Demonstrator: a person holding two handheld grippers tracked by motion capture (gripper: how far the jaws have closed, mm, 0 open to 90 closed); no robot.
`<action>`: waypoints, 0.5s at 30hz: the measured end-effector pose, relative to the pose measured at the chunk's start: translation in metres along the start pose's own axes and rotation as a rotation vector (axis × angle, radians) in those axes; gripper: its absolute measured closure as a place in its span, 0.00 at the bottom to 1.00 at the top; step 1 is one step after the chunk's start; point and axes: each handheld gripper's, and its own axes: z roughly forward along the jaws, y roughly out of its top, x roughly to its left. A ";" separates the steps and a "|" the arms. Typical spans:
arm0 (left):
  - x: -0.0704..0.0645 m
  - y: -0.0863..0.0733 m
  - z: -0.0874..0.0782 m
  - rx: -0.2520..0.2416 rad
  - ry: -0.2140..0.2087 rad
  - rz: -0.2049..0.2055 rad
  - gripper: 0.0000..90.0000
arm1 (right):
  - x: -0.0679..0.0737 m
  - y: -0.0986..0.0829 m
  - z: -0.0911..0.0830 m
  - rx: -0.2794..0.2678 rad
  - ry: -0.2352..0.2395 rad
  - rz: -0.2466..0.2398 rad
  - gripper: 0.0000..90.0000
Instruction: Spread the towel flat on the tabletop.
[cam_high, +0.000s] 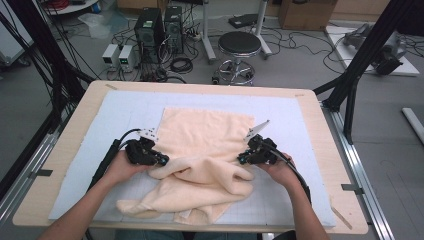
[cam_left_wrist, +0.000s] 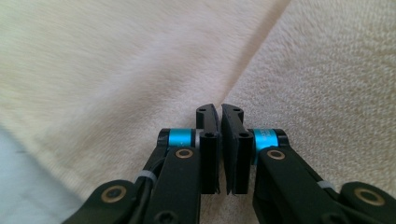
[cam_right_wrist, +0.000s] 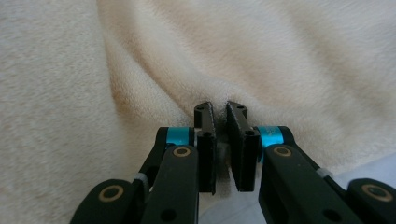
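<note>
A peach towel (cam_high: 207, 135) lies on the pale blue mat (cam_high: 130, 107); its far half is flat and its near half is bunched into a rolled fold toward the front edge. My left gripper (cam_high: 164, 161) is at the left end of that fold and my right gripper (cam_high: 240, 159) at the right end. In the left gripper view the gripper (cam_left_wrist: 219, 109) has its jaws pressed nearly together over the towel (cam_left_wrist: 116, 60), beside a crease. In the right gripper view the gripper (cam_right_wrist: 219, 107) pinches a ridge of the towel (cam_right_wrist: 280, 56), with cloth showing between the jaws.
The mat covers most of a wooden table (cam_high: 75, 130). Behind the table on the floor stand a round stool (cam_high: 240, 45), computer towers (cam_high: 150, 27) and loose cables. Black frame posts rise at both sides.
</note>
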 end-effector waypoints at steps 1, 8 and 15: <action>0.002 0.001 0.000 -0.008 0.014 -0.006 0.95 | -0.002 0.001 0.000 -0.015 -0.028 0.011 0.93; 0.012 0.009 0.006 -0.065 0.042 -0.059 0.94 | -0.017 0.006 -0.005 -0.063 -0.050 0.025 0.83; 0.018 0.011 -0.012 -0.207 0.046 -0.083 0.69 | -0.029 0.001 -0.027 -0.182 -0.111 0.060 0.67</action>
